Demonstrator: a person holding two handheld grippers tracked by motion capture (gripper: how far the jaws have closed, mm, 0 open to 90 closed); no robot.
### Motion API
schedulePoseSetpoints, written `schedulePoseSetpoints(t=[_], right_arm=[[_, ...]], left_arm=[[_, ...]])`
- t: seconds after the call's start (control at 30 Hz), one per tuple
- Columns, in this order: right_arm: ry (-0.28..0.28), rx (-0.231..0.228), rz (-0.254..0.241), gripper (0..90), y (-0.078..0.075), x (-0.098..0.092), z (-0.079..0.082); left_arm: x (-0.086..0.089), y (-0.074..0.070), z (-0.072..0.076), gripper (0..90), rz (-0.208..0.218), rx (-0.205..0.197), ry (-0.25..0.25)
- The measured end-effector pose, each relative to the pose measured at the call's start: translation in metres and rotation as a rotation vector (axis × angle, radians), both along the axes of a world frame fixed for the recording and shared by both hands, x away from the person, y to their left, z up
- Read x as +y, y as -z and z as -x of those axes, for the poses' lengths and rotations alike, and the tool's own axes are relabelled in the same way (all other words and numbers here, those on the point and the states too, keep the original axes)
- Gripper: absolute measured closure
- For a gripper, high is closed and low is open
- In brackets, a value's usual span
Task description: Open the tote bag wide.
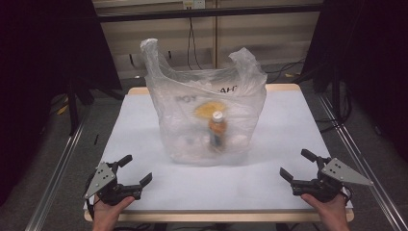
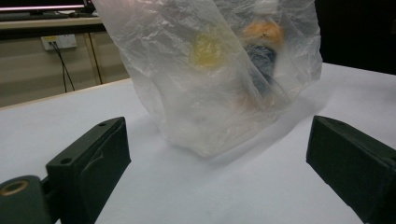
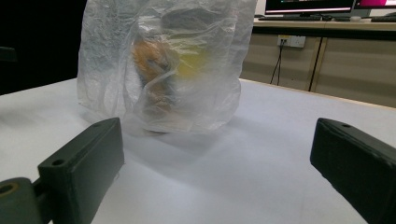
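Bag (image 1: 207,106), clear plastic, upright at frame centre with an orange-labelled bottle (image 1: 217,131) inside, untouched; I hold the left gripper (image 1: 136,172) at lower left and the right gripper (image 1: 297,166) at lower right, jaws apart, empty, nothing begun.

The translucent white plastic carrier bag (image 1: 207,103) standing on the table bears grey printed capitals across its upper part, seen mirrored through the film in the high view. Only fragments can be made out, roughly "YOU" at the left and "THAN" at the right. The bottle's label inside is too blurred to read.
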State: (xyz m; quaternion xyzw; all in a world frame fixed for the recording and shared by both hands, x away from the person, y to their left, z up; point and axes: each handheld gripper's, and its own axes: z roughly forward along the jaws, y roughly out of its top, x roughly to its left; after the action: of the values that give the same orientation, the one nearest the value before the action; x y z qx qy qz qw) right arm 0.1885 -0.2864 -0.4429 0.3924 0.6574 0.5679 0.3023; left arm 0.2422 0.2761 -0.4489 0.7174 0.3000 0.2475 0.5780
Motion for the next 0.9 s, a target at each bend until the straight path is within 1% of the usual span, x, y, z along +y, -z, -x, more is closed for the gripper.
schedulePoseSetpoints(t=[0.1, 0.13, 0.17, 0.23, 0.27, 0.3, 0.33, 0.37, 0.4, 0.43, 0.47, 0.5, 0.53, 0.57, 0.6, 0.63, 0.67, 0.7, 0.73, 0.77, 0.8, 0.83, 0.9], right_arm=[[-0.001, 0.004, 0.009, 4.4, 0.000, 0.001, -0.001], [0.002, 0.009, 0.010, 4.1, 0.001, 0.001, -0.002], [-0.006, 0.019, 0.010, 9.2, 0.001, 0.002, -0.003], [-0.008, 0.020, 0.010, 9.1, 0.002, 0.002, -0.004], [-0.009, 0.026, 0.006, 9.5, 0.002, 0.003, -0.004], [-0.026, 0.038, 0.005, 15.1, 0.002, 0.003, -0.005], [-0.026, 0.038, 0.005, 15.1, 0.002, 0.003, -0.005], [-0.030, 0.041, 0.004, 17.8, 0.003, 0.003, -0.007], [-0.032, 0.041, 0.001, 20.7, 0.003, 0.003, -0.007], [-0.032, 0.041, 0.001, 20.7, 0.003, 0.003, -0.007], [-0.041, 0.043, -0.011, 24.0, 0.002, 0.003, -0.009], [-0.045, 0.045, -0.015, 25.7, 0.002, 0.003, -0.011], [-0.051, 0.049, -0.013, 29.4, 0.002, 0.002, -0.011], [-0.057, 0.051, -0.015, 32.5, 0.002, 0.002, -0.012], [-0.060, 0.053, -0.016, 33.1, 0.002, 0.002, -0.013], [-0.067, 0.053, -0.017, 36.4, 0.002, 0.002, -0.014], [-0.071, 0.053, -0.016, 41.6, 0.001, 0.002, -0.014], [-0.078, 0.050, -0.023, 43.2, 0.001, 0.002, -0.014], [-0.085, 0.052, -0.025, 44.3, 0.000, 0.002, -0.015], [-0.096, 0.053, -0.016, 47.0, 0.000, 0.002, -0.016], [-0.100, 0.052, -0.013, 49.5, -0.001, 0.003, -0.017], [-0.100, 0.052, -0.013, 49.5, -0.001, 0.003, -0.017], [-0.116, 0.044, -0.014, 54.9, -0.003, 0.006, -0.019]], left_arm=[[0.000, 0.000, 0.000, 9.5, 0.011, 0.011, 0.012], [0.000, 0.001, -0.001, 9.5, 0.006, 0.014, 0.007], [-0.001, 0.001, -0.001, 10.1, 0.007, 0.016, 0.007], [-0.001, 0.001, -0.001, 13.7, 0.003, 0.015, 0.011], [-0.001, 0.001, -0.001, 13.7, -0.005, 0.016, 0.012], [-0.001, 0.001, -0.002, 14.5, 0.003, 0.026, 0.025], [-0.001, 0.001, -0.002, 17.6, 0.003, 0.026, 0.025], [-0.002, 0.001, -0.002, 21.2, 0.006, 0.032, 0.033], [-0.002, 0.001, -0.002, 21.9, 0.006, 0.032, 0.033], [-0.003, 0.001, -0.002, 21.9, 0.009, 0.035, 0.041], [-0.003, 0.000, -0.002, 27.8, 0.000, 0.026, 0.049], [-0.003, 0.000, -0.002, 29.8, 0.000, 0.026, 0.049], [-0.006, 0.000, -0.002, 30.2, 0.004, 0.037, 0.056], [-0.005, -0.001, -0.003, 34.1, -0.028, 0.022, 0.083], [-0.008, 0.000, -0.002, 37.3, -0.013, 0.027, 0.079], [-0.008, -0.001, -0.003, 38.3, -0.045, 0.026, 0.086], [-0.009, -0.001, -0.004, 40.9, -0.021, 0.034, 0.111], [-0.012, -0.001, -0.004, 43.0, -0.006, 0.046, 0.107], [-0.012, -0.001, -0.005, 44.7, -0.030, 0.042, 0.119], [-0.013, -0.003, -0.005, 47.3, -0.069, 0.026, 0.122], [-0.015, -0.004, -0.005, 50.3, -0.047, 0.031, 0.126], [-0.015, -0.004, -0.005, 53.1, -0.047, 0.031, 0.126], [-0.016, -0.008, -0.007, 58.7, -0.039, 0.039, 0.141]])
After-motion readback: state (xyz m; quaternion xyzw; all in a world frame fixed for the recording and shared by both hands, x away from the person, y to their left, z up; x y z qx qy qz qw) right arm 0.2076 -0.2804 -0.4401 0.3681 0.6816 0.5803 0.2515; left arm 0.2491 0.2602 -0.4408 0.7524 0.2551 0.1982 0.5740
